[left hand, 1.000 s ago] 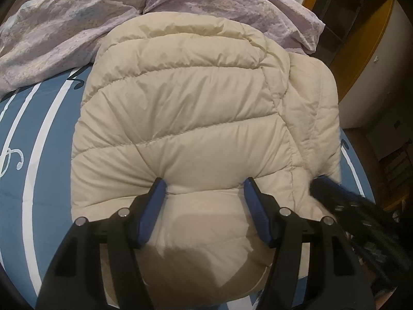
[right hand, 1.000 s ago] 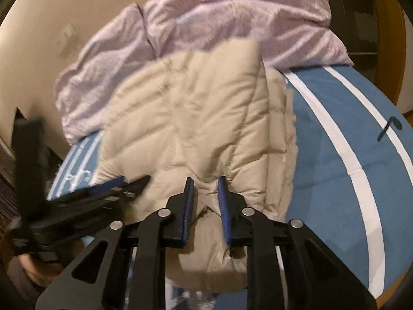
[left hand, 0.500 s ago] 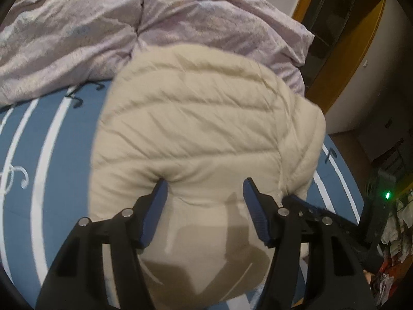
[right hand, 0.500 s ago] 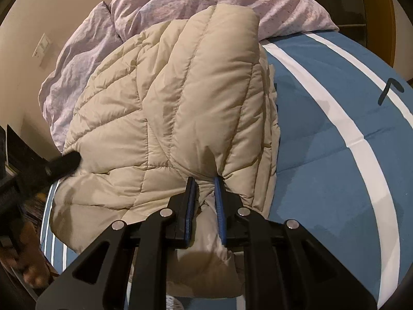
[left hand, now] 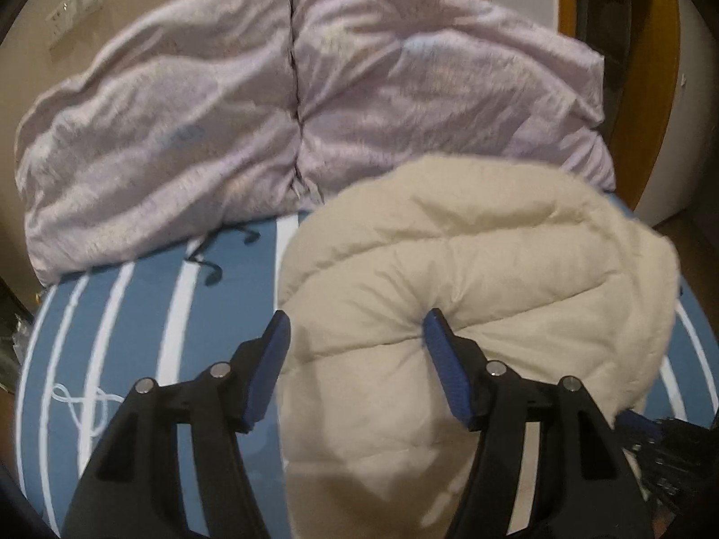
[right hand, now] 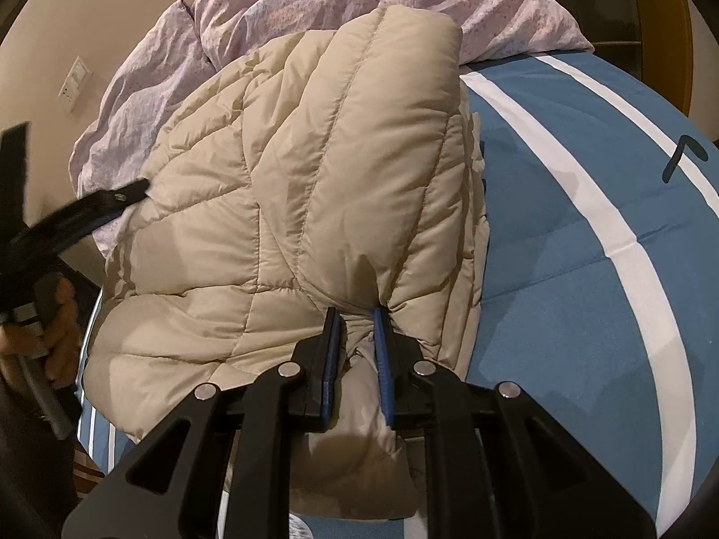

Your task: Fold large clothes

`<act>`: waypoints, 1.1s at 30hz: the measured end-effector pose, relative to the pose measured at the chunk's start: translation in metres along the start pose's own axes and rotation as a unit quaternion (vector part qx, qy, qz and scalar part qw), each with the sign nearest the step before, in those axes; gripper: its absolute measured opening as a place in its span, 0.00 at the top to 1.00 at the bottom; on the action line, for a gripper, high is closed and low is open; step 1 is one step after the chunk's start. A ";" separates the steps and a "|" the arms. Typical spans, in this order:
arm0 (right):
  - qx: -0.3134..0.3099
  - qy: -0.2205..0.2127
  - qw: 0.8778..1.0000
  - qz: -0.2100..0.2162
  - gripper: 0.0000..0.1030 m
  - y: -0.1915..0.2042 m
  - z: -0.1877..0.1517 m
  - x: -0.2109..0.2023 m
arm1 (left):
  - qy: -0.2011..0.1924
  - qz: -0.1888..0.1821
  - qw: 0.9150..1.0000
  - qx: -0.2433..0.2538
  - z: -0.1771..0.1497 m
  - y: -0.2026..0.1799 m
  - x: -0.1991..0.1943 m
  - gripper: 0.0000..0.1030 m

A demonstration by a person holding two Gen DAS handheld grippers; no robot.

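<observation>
A cream quilted puffer jacket [right hand: 314, 170] lies folded on a blue bed cover with white stripes [right hand: 606, 206]. My right gripper [right hand: 357, 314] is shut on a pinch of the jacket's near edge. In the left wrist view the jacket [left hand: 494, 278] fills the right half. My left gripper [left hand: 357, 319] is open, its jaws wide apart over the jacket's left edge; the right finger [left hand: 442, 359] presses on the fabric and the left finger [left hand: 269, 359] is over the bed cover [left hand: 148, 337]. The left gripper also shows at the left of the right wrist view [right hand: 112, 197].
A crumpled lilac duvet [left hand: 292, 103] lies heaped at the head of the bed, just behind the jacket. A beige wall with a socket plate [right hand: 74, 83] is on the left. A wooden door frame [left hand: 647, 67] stands at the right.
My left gripper has swung to the left, off the middle of the jacket to its left edge, still open. My right gripper keeps its grip on the jacket's edge.
</observation>
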State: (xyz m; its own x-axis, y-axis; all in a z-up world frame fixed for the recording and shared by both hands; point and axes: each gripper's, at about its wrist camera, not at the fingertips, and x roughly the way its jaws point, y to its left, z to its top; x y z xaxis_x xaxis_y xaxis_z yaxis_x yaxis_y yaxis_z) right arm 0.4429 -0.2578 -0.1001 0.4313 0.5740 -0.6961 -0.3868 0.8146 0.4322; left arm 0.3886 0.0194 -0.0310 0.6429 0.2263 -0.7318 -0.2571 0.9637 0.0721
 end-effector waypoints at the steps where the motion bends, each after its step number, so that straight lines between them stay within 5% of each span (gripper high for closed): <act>1: -0.001 0.000 1.000 -0.002 0.85 0.001 0.000 0.000 | 0.006 -0.002 1.000 -0.001 -0.003 -0.002 0.006 0.38; 8: -0.047 -0.025 0.997 -0.059 0.85 0.022 0.013 -0.018 | -0.001 0.020 0.999 0.026 -0.017 -0.019 0.025 0.38; 14: -0.058 -0.094 0.993 -0.038 0.80 0.048 0.045 -0.044 | 0.000 0.007 1.000 0.017 -0.017 -0.015 0.027 0.38; 20: -0.055 -0.113 0.989 -0.082 0.59 0.056 0.083 -0.009 | -0.003 0.000 1.000 0.011 -0.019 -0.012 0.027 0.38; 33: -0.041 -0.092 0.984 -0.150 0.58 0.030 0.083 0.048 | -0.015 -0.024 1.000 -0.002 -0.020 -0.005 0.032 0.34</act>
State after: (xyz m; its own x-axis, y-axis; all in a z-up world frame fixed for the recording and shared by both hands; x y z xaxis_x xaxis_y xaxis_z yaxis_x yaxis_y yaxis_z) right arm 0.5192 -0.1986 -0.0729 0.6732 0.3208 -0.6662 -0.2808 0.9444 0.1711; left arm 0.3964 0.0190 -0.0682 0.6757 0.1849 -0.7136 -0.2293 0.9727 0.0348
